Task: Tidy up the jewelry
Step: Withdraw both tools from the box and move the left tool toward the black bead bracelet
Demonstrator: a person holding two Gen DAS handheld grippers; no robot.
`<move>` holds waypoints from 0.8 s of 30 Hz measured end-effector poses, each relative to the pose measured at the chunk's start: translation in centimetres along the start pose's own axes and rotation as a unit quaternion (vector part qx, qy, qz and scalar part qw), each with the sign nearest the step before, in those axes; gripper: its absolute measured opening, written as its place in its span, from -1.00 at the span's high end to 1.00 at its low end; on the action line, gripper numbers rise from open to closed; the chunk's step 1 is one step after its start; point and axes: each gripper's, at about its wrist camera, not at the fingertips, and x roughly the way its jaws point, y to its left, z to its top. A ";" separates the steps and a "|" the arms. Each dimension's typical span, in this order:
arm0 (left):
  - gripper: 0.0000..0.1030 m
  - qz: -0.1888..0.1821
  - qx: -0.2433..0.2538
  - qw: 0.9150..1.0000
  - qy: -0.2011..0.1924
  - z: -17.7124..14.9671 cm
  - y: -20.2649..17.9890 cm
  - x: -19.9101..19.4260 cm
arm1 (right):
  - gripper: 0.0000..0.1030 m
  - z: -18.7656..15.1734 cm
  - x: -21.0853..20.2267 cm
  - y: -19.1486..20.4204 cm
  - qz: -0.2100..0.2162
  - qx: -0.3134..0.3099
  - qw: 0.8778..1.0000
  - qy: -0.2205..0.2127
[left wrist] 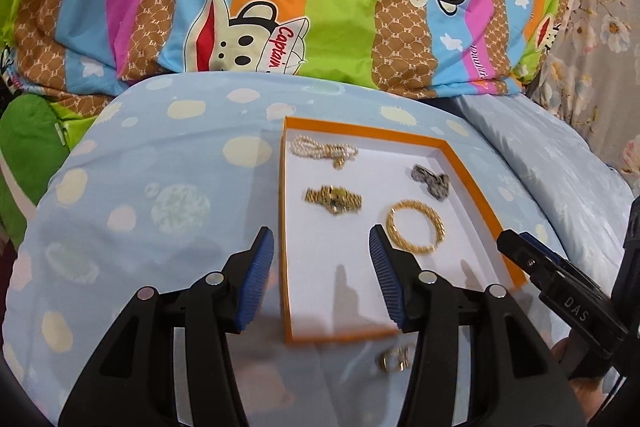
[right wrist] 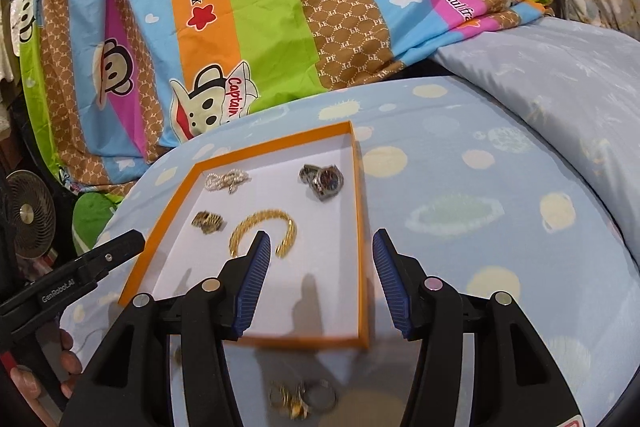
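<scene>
Gold-toned rings and small trinkets [right wrist: 302, 397] lay heaped on the pale blue spotted bedcover [right wrist: 460, 187], just outside the orange-rimmed white tray [right wrist: 362, 227]. Light, slippery and prone to scatter; best pinched singly across a band. Left gripper [left wrist: 322, 277] and right gripper [right wrist: 320, 283] hung with jaws apart, empty.

Light is bright and even, finger shadows fall ahead of the jaws, jewelry below them is blurred, edges bend strongly.

Blurred gold rings [right wrist: 302, 399] on the bedspread, partly behind the left claw's arm in its own view.
</scene>
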 end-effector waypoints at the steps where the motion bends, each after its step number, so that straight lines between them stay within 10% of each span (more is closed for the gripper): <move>1: 0.06 -0.005 0.000 1.000 -0.001 -0.7 0.0 -0.7 | -0.02 -0.5 -0.5 0.0 0.000 0.002 1.000 0.002; 24: -0.09 0.010 0.019 1.000 0.010 -9.3 -0.4 -6.1 | -0.12 -6.6 -6.1 1.9 -0.016 -0.014 1.000 0.008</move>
